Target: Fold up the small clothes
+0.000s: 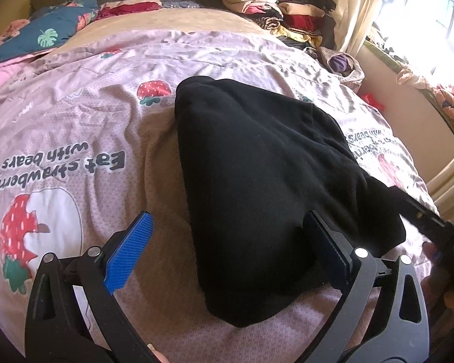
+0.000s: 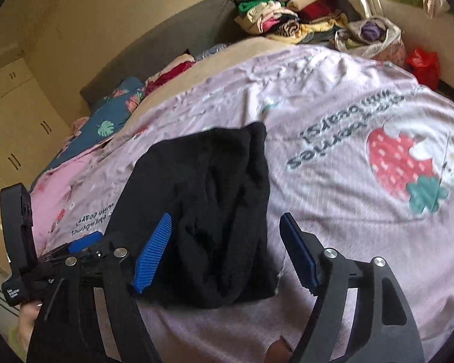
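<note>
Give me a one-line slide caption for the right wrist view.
Open right gripper above a folded black garment on a strawberry-print bedsheet.

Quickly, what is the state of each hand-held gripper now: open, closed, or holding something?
Left hand-held gripper: open, holding nothing, over the black garment.
Right hand-held gripper: open, holding nothing.

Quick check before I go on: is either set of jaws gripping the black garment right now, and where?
Neither. Both the left gripper and the right gripper stand open over the black garment, which lies loose on the bedspread.
</note>
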Motion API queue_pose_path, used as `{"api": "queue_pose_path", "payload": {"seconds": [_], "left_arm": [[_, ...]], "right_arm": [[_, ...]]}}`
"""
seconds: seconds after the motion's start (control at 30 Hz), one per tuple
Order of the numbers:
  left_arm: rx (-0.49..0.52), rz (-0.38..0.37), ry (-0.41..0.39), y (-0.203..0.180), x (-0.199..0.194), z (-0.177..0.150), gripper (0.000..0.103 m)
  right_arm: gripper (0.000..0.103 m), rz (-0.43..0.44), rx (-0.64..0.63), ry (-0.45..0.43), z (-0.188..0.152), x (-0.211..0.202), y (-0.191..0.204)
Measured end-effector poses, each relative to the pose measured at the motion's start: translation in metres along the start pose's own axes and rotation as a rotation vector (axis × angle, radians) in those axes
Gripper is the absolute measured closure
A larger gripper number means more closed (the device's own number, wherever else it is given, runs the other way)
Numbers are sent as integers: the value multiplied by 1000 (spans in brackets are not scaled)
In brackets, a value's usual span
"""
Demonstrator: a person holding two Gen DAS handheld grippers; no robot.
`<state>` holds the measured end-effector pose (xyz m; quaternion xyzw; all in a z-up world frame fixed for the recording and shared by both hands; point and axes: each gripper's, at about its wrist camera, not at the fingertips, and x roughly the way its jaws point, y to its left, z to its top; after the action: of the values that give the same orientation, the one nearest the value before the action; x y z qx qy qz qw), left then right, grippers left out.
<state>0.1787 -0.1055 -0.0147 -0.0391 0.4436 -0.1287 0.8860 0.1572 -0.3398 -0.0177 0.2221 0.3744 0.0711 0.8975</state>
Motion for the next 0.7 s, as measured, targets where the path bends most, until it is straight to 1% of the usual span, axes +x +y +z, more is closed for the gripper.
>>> {"api": "queue_pose_path", "payload": {"seconds": [0.1, 0.13, 0.17, 0.2, 0.23, 0.3, 0.33, 0.4, 0.47, 0.57, 0.6, 0.63, 0.7], "left_arm": [[-22, -18, 8, 4, 1, -2, 10], [-29, -23, 8, 5, 1, -3, 10], [-38, -32, 6, 6, 1, -4, 10], [-39, -35, 5, 6, 1, -5, 10], [-39, -38, 4, 6, 1, -5, 10], [-47, -48, 6, 6, 0, -5, 10], [-50, -53, 5, 6, -1, -5, 10], [-47, -59, 1, 5, -4, -5, 10], [-37, -61, -2, 3, -5, -5, 10], [-36, -68, 3, 3, -4, -5, 10], [-37, -69, 5, 3, -3, -5, 10], [-38, -68, 6, 3, -3, -5, 10], [-37, -65, 5, 3, -2, -5, 10]], "right_arm": [[30, -9, 22, 32, -4, 8, -4], [32, 2, 37, 41, -6, 10, -7], [43, 36, 59, 51, -7, 11, -10], [63, 50, 70, 52, -7, 11, -12], [79, 52, 73, 39, -6, 8, -13], [87, 53, 70, 16, -5, 1, -13], [89, 49, 70, 8, -5, -1, -12], [90, 16, 53, 0, -6, -3, -11], [90, -35, 12, 7, -8, 0, -6], [86, -98, -49, 10, -12, 3, 2], [76, -115, -52, 6, -12, 3, 2], [61, -133, -57, 5, -13, 4, 2], [58, -139, -57, 2, -13, 4, -1]]}}
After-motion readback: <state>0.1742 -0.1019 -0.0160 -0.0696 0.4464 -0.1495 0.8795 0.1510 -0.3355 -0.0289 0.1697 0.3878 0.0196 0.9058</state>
